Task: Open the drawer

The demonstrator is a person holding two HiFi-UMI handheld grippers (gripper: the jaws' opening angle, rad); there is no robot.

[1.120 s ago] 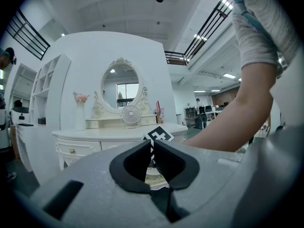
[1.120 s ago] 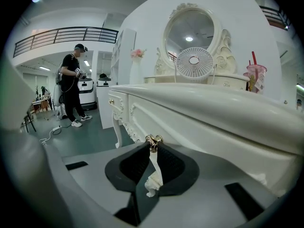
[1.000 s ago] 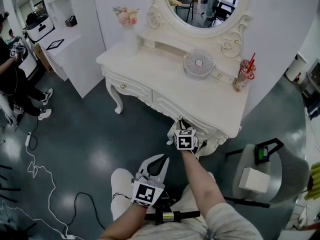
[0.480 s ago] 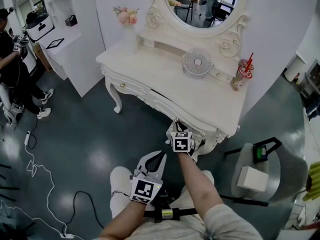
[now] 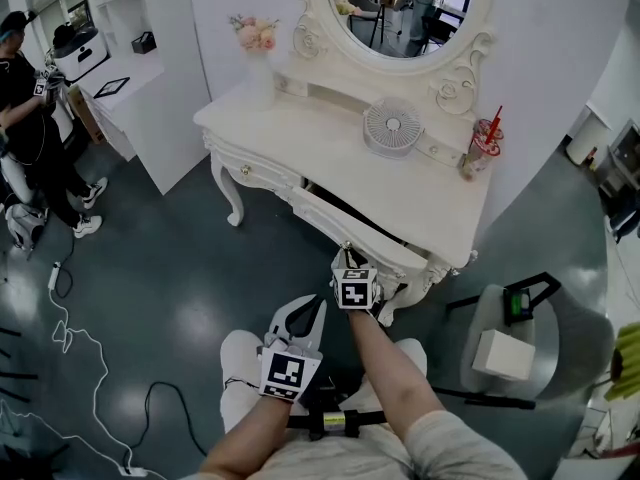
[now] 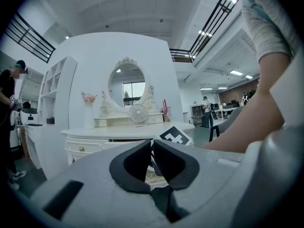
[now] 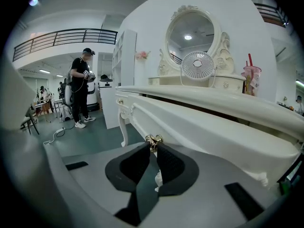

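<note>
The white dressing table (image 5: 320,133) has a wide middle drawer (image 5: 330,218) pulled partly out, with a dark gap showing behind its front. My right gripper (image 5: 347,255) is shut on the drawer's small gold knob (image 7: 153,140), which sits pinched between the black pads (image 7: 167,161). The curved white drawer front (image 7: 204,127) runs off to the right in the right gripper view. My left gripper (image 5: 312,306) hangs lower, over my lap, shut with nothing between its jaws; it (image 6: 152,144) points toward the table from a distance.
On the tabletop stand a small fan (image 5: 391,126), a drink cup with a red straw (image 5: 478,148) and a vase of flowers (image 5: 256,58). A chair (image 5: 520,343) stands at the right. A person (image 5: 25,98) stands far left; a cable (image 5: 90,358) lies on the floor.
The drawer has slid out toward me and the dark gap behind its front has widened. My right gripper came back with the knob. The left gripper hardly moved.
</note>
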